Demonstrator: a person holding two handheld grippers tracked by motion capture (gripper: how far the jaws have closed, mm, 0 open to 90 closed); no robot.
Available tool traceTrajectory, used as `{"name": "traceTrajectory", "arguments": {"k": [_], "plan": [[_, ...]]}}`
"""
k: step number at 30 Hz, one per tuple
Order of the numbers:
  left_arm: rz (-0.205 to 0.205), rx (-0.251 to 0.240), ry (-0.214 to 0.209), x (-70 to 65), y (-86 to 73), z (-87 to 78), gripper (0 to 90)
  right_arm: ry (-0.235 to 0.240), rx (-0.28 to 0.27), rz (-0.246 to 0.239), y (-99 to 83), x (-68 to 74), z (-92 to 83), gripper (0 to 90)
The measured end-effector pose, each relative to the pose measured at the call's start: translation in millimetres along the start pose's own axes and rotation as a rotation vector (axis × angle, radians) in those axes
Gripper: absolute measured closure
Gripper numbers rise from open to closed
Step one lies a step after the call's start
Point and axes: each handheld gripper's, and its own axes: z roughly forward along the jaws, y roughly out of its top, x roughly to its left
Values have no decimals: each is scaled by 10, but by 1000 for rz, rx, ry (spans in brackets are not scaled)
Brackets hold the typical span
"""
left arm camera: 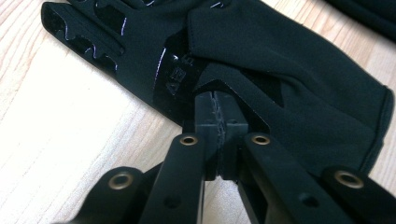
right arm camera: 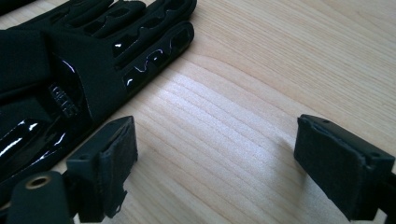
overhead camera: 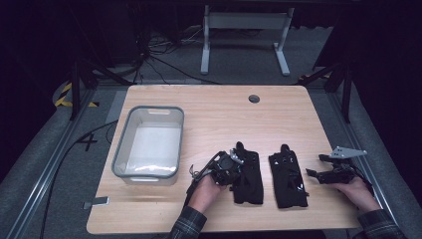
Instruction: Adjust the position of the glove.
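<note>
Two black gloves lie side by side near the table's front edge. My left gripper [overhead camera: 237,162] sits at the left edge of the left glove [overhead camera: 250,179]. In the left gripper view its jaws are pressed together at the glove [left arm camera: 280,79], whose fabric tents up over the tips of the left gripper [left arm camera: 216,105]. My right gripper [overhead camera: 317,166] hovers low just right of the right glove [overhead camera: 288,181], jaws wide apart. In the right gripper view the right gripper [right arm camera: 224,163] has bare wood between its pads, with the glove [right arm camera: 93,60] off to the left of them.
A grey plastic bin [overhead camera: 149,108] stands on the left part of the table [overhead camera: 219,114]. A cable hole [overhead camera: 254,98] sits near the far edge. A small silver piece [overhead camera: 97,202] lies at the front left corner. A white desk frame [overhead camera: 244,22] stands on the floor beyond.
</note>
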Motion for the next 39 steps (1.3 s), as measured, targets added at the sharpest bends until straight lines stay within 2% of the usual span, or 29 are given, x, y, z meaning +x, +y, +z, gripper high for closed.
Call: {"name": "traceTrajectory", "arguments": {"k": [3,4,5,6,7,8,9,10,12,13,14,16,18,21,30,39], "plan": [[-18,-32,15,33,-11,-57,786,8,-5,-8,-3,8,-9,187],[-20,-41,22,49,-17,-72,757,9,-4,-9,2,17,-18,235],[-27,-43,27,52,-23,-80,732,17,4,-18,19,34,-35,339],[-27,-48,36,74,-32,-88,708,29,6,-27,31,48,-47,393],[-27,-48,36,74,-32,-88,657,29,6,-27,31,48,-47,393],[-35,-49,46,88,-41,-92,657,60,-6,-40,51,78,-69,480],[-36,-54,54,100,-46,-93,613,76,-15,-48,71,110,-89,577],[-41,-59,66,106,-50,-95,584,96,-20,-55,87,139,-102,620],[-45,-62,63,122,-54,-101,520,134,-28,-72,122,206,-122,754],[-46,-69,62,130,-56,-98,498,153,-29,-77,132,229,-123,795],[-46,-69,62,130,-56,-98,467,153,-29,-77,132,229,-123,795],[-57,-78,68,138,-59,-86,448,214,-16,-92,163,318,-97,880],[-61,-79,64,146,-62,-81,408,251,12,-117,186,411,-36,897],[-74,-84,62,166,-70,-70,384,262,38,-140,203,475,30,899],[-86,-92,67,155,-44,3,359,281,35,-168,272,573,121,900],[-82,-65,93,116,14,98,374,293,33,-180,321,633,181,900]]}}
